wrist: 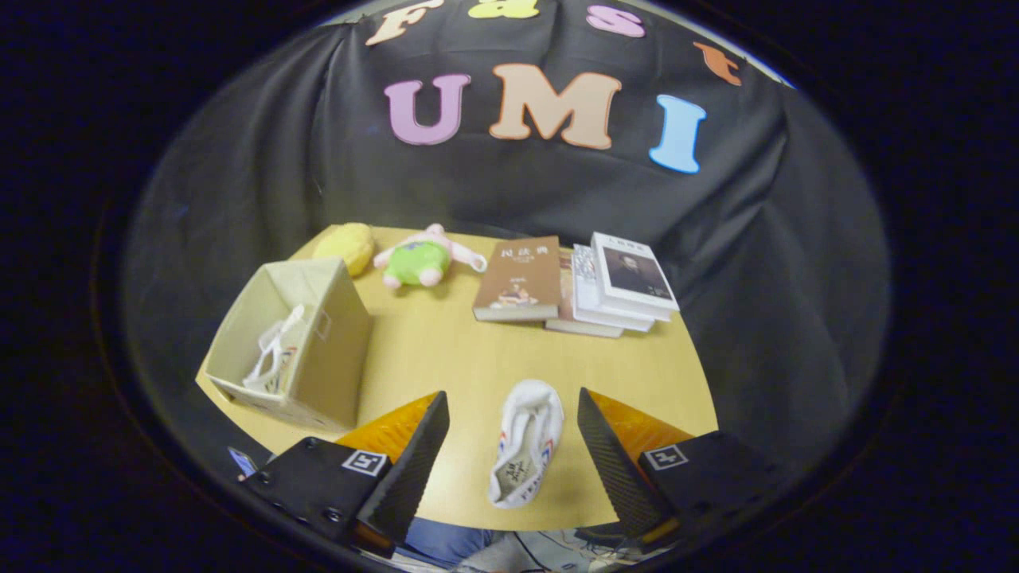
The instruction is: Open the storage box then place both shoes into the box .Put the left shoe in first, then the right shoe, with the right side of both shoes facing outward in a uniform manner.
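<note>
Soft, even overhead light leaves the table (446, 350) bright with faint shadows; fisheye distortion bends its edges, and the periphery darkens and softens.

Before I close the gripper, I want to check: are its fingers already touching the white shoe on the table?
Apart. In the gripper view the gripper is open, and bare table shows on both sides of the white shoe lying between its fingers.

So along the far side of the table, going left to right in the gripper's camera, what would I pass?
Yellow plush toy → green and pink plush toy → brown book → stack of white books. Nearer, the gripper is open, its fingers on either side of a white shoe.
</note>
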`<action>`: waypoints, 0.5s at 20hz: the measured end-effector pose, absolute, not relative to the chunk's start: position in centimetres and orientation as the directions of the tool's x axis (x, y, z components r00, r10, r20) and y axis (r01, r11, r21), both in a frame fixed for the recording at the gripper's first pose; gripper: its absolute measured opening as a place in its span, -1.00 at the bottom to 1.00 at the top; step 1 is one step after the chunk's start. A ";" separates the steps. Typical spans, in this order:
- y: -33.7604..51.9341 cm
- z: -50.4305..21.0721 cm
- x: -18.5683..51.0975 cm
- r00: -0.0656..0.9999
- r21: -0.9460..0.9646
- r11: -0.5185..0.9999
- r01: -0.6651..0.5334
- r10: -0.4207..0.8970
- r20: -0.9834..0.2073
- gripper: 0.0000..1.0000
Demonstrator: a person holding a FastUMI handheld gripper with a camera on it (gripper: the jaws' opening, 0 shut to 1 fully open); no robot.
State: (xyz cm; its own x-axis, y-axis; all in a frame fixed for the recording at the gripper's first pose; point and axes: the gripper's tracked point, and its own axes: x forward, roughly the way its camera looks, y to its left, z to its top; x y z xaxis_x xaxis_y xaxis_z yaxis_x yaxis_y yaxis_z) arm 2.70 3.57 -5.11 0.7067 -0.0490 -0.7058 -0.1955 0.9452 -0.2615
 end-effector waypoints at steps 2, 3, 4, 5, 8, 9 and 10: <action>0.8 -7.9 2.6 0.673 -0.289 0.936 -0.198 -0.084 -0.734 1.00; -0.5 -9.2 2.5 0.655 -0.295 0.936 -0.192 -0.102 -0.749 1.00; -1.5 -10.6 2.4 0.633 -0.293 0.938 -0.187 -0.113 -0.766 1.00; -2.4 -11.8 2.2 0.613 -0.295 0.937 -0.186 -0.124 -0.781 1.00; -4.5 -14.6 1.8 0.564 -0.339 0.917 -0.210 -0.170 -0.808 0.98; -4.5 -15.5 1.5 0.543 -0.334 0.916 -0.222 -0.168 -0.823 0.97; -4.4 -16.4 1.1 0.522 -0.323 0.917 -0.233 -0.162 -0.837 0.96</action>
State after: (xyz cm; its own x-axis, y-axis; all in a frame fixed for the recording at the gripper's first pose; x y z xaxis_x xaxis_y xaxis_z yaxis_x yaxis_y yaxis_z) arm 1.12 -4.43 -16.38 0.5222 -0.1624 -0.8372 -0.2335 0.9170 -0.3235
